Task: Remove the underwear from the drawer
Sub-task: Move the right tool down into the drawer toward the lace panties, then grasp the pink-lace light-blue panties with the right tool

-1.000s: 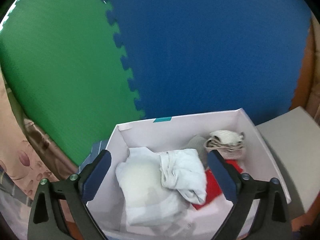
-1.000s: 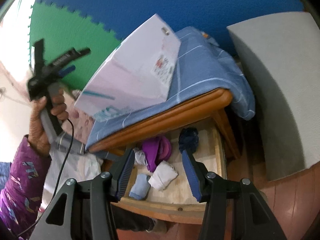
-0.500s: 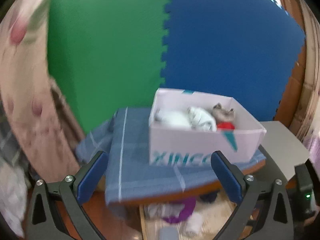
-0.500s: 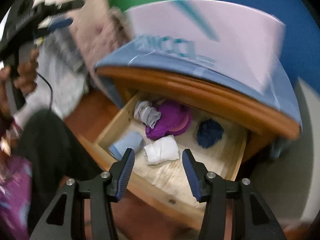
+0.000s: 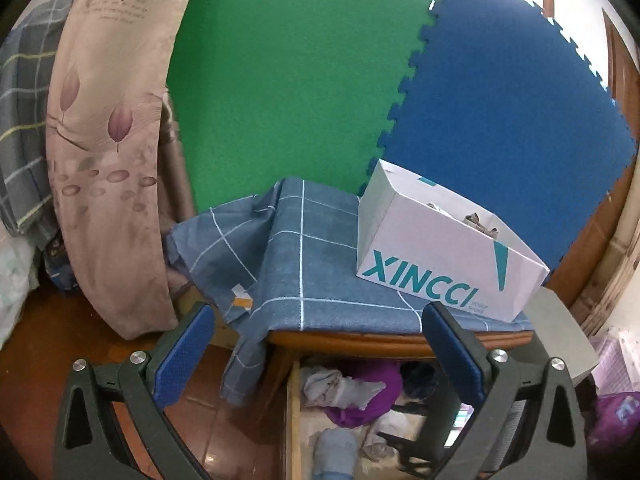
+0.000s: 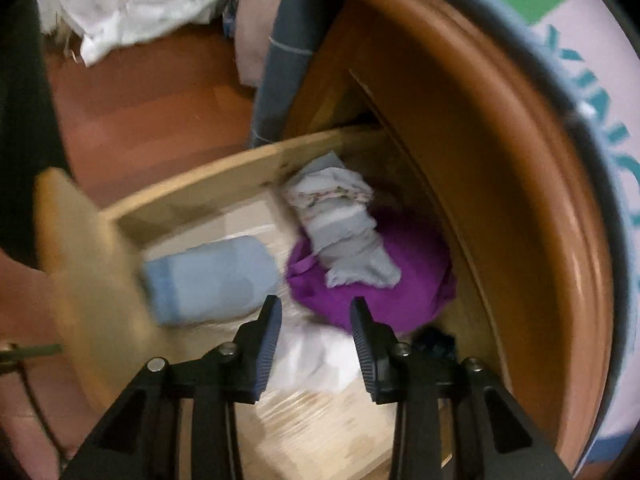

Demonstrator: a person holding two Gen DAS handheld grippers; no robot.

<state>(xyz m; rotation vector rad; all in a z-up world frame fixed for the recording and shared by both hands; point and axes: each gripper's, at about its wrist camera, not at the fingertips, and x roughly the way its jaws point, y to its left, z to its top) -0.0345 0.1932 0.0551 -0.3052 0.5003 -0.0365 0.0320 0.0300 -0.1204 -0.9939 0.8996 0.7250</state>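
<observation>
Right wrist: right tongs (image 6: 316,322) tilt steeply down, narrowing, empty, over white underwear (image 6: 316,356)

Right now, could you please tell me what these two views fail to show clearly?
- White garment: right wrist view, motion-blurred, partly behind the right gripper; contact unclear.
- Dark blue item: mostly hidden by a finger.
- XINCCI box contents: left wrist view, hidden by its wall.
- Drawer front: cut off at the bottom edge.
</observation>
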